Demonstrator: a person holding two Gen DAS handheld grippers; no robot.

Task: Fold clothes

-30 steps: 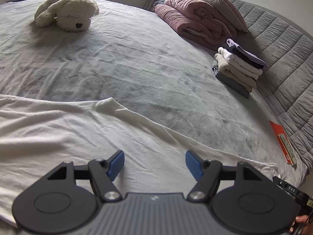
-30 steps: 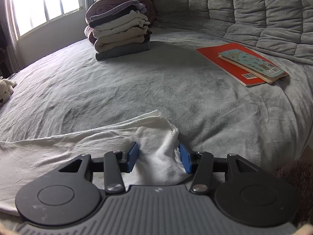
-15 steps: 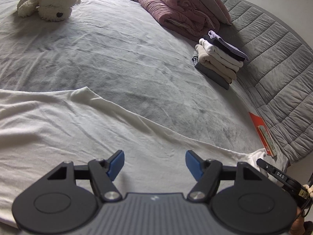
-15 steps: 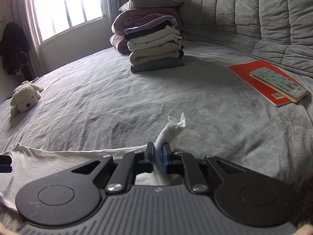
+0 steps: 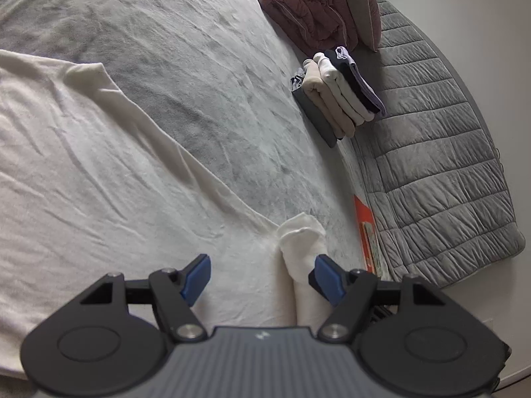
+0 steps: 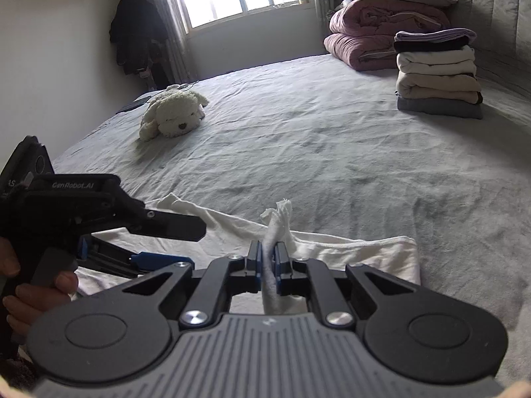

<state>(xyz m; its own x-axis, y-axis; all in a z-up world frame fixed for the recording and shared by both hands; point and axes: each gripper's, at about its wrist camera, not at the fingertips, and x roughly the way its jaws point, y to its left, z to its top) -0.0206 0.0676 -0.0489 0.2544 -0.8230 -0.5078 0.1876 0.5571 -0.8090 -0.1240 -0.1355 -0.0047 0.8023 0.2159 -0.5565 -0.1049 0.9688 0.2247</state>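
A white garment [image 5: 86, 172] lies spread across the grey bed. My right gripper [image 6: 268, 260] is shut on a bunched corner of the white garment [image 6: 275, 229], which sticks up between the blue pads. In the left wrist view that lifted corner [image 5: 300, 248] rises just inside the right fingertip of my left gripper [image 5: 262, 275], which is open and hovers over the cloth. The left gripper [image 6: 99, 212] also shows at the left of the right wrist view, held by a hand [image 6: 36, 292].
A stack of folded clothes [image 6: 438, 73] sits near the quilted headboard [image 5: 441, 146], with rolled pink bedding [image 6: 375, 39] and a pillow behind it. A plush dog [image 6: 172, 112] lies on the bed. An orange book [image 5: 363, 229] rests by the headboard.
My right gripper shut on the garment's corner, lifted it and carried it left toward the left gripper. The left gripper swung right, staying open, and now stands beside the raised corner.
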